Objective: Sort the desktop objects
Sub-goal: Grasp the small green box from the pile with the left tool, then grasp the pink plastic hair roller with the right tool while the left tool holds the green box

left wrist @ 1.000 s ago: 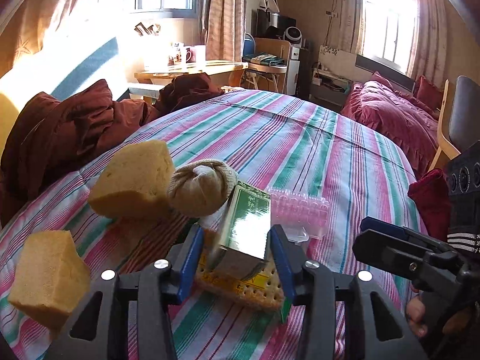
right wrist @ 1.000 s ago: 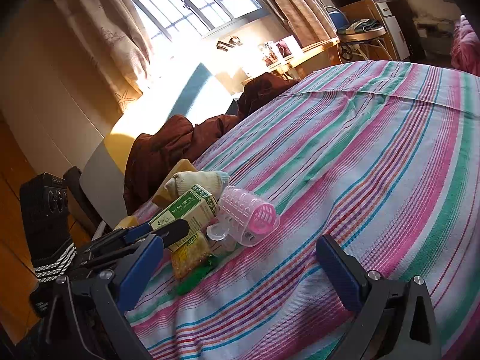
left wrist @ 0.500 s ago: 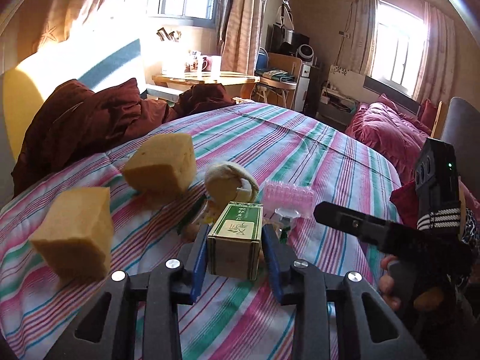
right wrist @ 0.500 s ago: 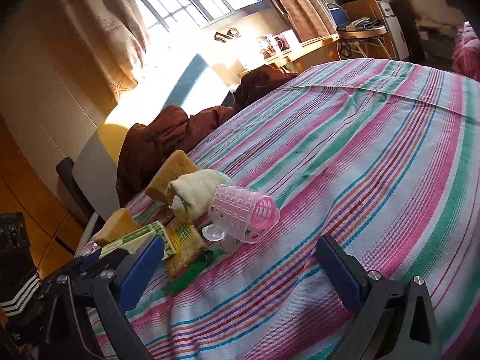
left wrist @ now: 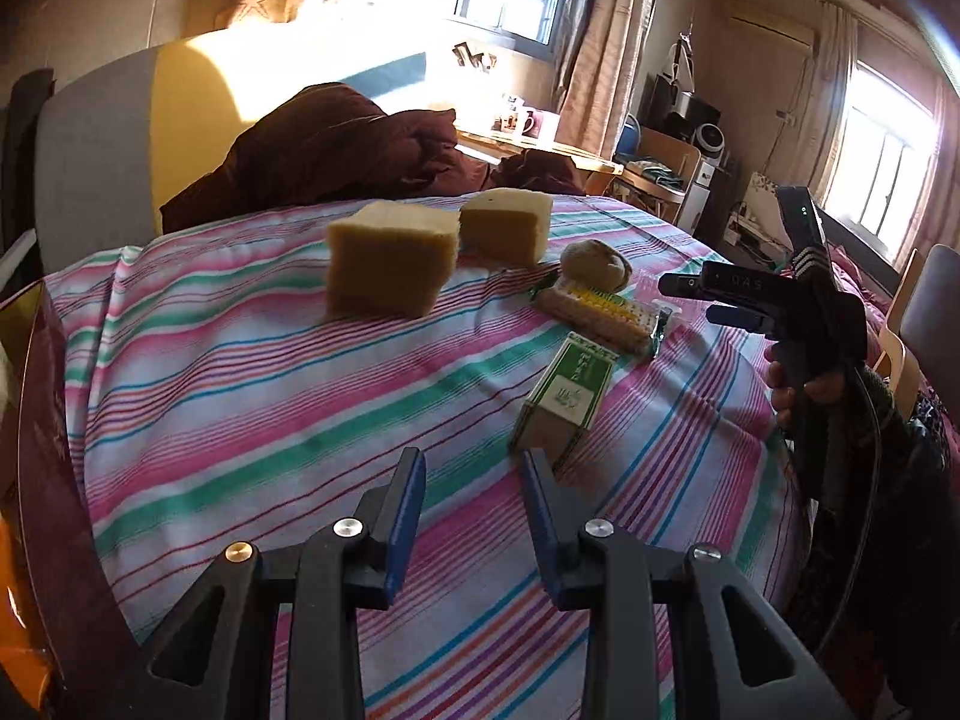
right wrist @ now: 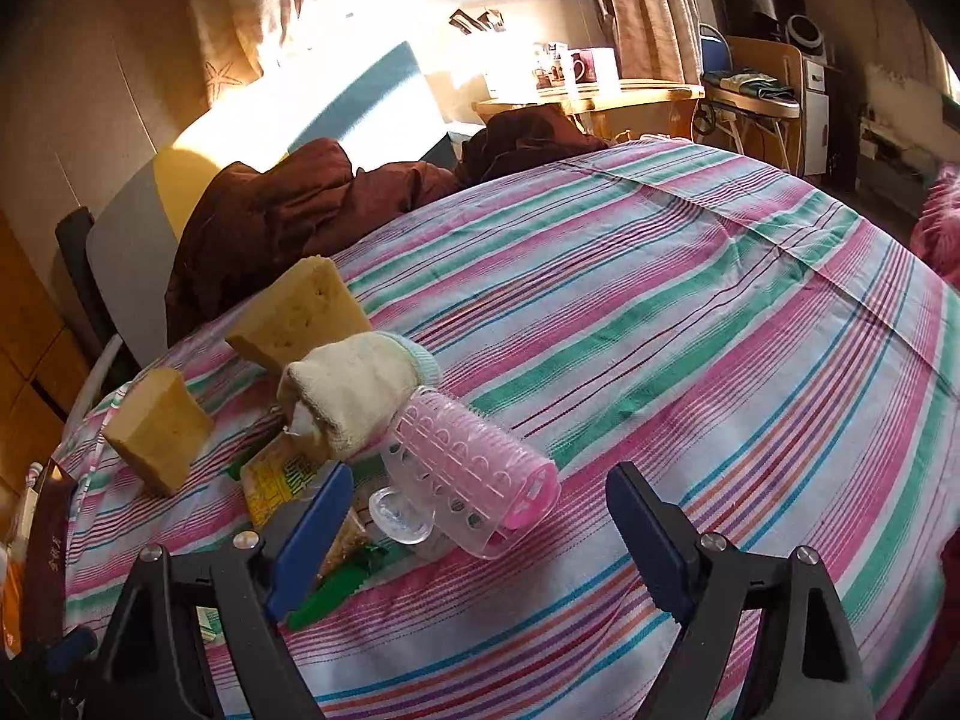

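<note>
Between the left gripper's [left wrist: 474,495] blue fingers [left wrist: 405,507] nothing is held; they are spread apart, low over the striped tabletop [left wrist: 240,396]. Just past the fingers lies the green box [left wrist: 567,399], flat on the cloth and free of them. It looks like the box has been set down in its own spot, away from the heap.

Farther out sit the cracker pack [left wrist: 600,315], a rolled sock [left wrist: 597,264] and two yellow sponges [left wrist: 390,267], side by side. A dark red blanket [left wrist: 336,150] is bunched up beyond them.

Over on the other side, the right gripper [right wrist: 480,534] has its fingers [right wrist: 645,534] spread wide too, pinching nothing. Right in front of them lies the pink roller [right wrist: 480,471], tipped over a small clear cup [right wrist: 399,513] and touching the sock.

My guess is that the roller is next. The right fingers would need to slide in around it, close gently, since it looks light and easy to squash, and lift it away from the sock.
</note>
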Tool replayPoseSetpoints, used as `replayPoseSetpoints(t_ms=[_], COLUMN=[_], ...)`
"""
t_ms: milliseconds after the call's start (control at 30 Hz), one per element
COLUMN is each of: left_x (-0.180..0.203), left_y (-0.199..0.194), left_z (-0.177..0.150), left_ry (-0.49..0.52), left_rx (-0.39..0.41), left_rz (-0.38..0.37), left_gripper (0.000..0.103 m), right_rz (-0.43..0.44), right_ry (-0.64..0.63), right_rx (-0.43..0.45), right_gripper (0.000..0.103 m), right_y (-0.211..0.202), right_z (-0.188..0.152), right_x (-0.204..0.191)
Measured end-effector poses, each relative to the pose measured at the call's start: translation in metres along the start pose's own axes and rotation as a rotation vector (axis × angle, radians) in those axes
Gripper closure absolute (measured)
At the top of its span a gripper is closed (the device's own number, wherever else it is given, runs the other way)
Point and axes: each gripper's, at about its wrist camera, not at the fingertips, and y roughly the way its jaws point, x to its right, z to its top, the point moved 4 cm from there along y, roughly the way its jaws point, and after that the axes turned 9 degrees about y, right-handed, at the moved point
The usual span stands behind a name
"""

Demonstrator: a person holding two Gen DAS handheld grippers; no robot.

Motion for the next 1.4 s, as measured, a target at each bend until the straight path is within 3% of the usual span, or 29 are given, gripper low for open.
replayPoseSetpoints(t_ms=[167, 333, 667, 700, 733, 1100, 1333, 1400], left_x=[0.006, 0.023, 0.031, 0.031, 0.032, 0.045, 0.052, 0.053], left_y=[-0.007, -0.007, 0.007, 0.008, 0.008, 0.033, 0.052, 0.054], left_z=[-0.006, 0.004, 0.014, 0.016, 0.017, 0.035, 0.047, 0.047], left_ry=[0.004, 0.071, 0.111, 0.114, 0.118, 0.192, 0.218, 0.217], left_rx=[0.016, 0.026, -0.004, -0.003, -0.002, -0.055, -0.088, -0.096], left_rz=[-0.027, -0.049, -0.068, -0.071, -0.073, -0.083, -0.099, -0.097], left_gripper=[0.069, 0.061, 0.055, 0.054, 0.052, 0.049, 0.05, 0.055], right_rz=[-0.033, -0.036, -0.039, -0.032, -0.025, 0.004, 0.011, 0.009], right_ry=[-0.049, -0.092, -0.122, -0.12, -0.113, -0.101, -0.134, -0.143], right_rx=[-0.014, -0.054, -0.021, -0.015, -0.01, -0.011, -0.028, -0.03], right_gripper=[0.017, 0.035, 0.036, 0.047, 0.052, 0.055, 0.05, 0.049], right_y=[0.009, 0.019, 0.004, -0.001, -0.005, -0.021, -0.014, -0.011], right_z=[0.006, 0.005, -0.001, -0.002, -0.003, -0.024, -0.018, -0.017], right_x=[-0.006, -0.012, -0.017, -0.017, -0.016, -0.01, -0.014, -0.015])
